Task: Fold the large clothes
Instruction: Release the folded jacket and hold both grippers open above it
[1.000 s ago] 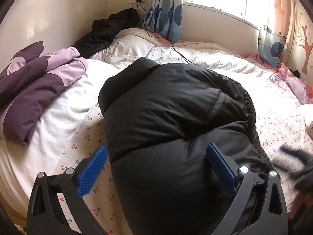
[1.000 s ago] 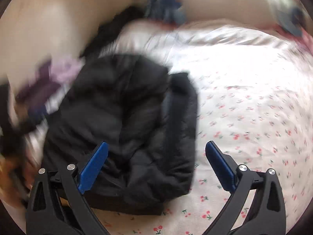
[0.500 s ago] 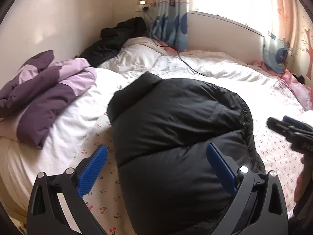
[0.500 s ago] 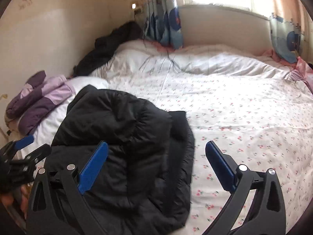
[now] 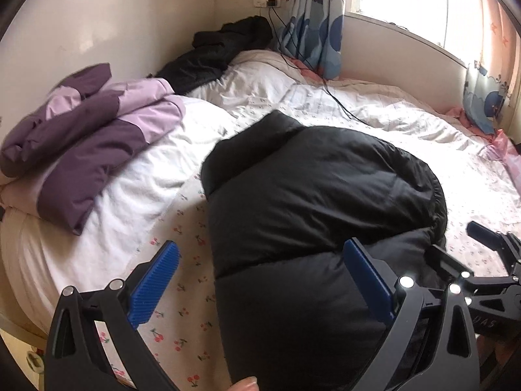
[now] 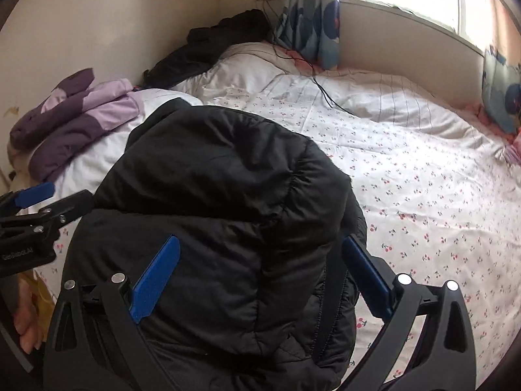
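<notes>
A black puffer jacket (image 5: 312, 215) lies folded in a thick bundle on the cherry-print bed sheet (image 5: 182, 309); it also shows in the right wrist view (image 6: 221, 202). My left gripper (image 5: 260, 286) is open and empty, its right finger over the jacket's near end and its left finger over the sheet. My right gripper (image 6: 257, 280) is open and empty just above the jacket's near end. The right gripper shows at the right edge of the left wrist view (image 5: 482, 260). The left gripper shows at the left edge of the right wrist view (image 6: 39, 208).
A folded purple and lilac jacket (image 5: 88, 137) lies on a white pillow (image 5: 136, 195) at the left. Another black garment (image 5: 215, 58) is heaped in the far corner. A black cable (image 5: 332, 94) runs over the white quilt. Curtains (image 5: 316, 22) hang by the window.
Both grippers have pulled back from the jacket and now hang open near its front end. The right gripper has swung left, over the jacket.
</notes>
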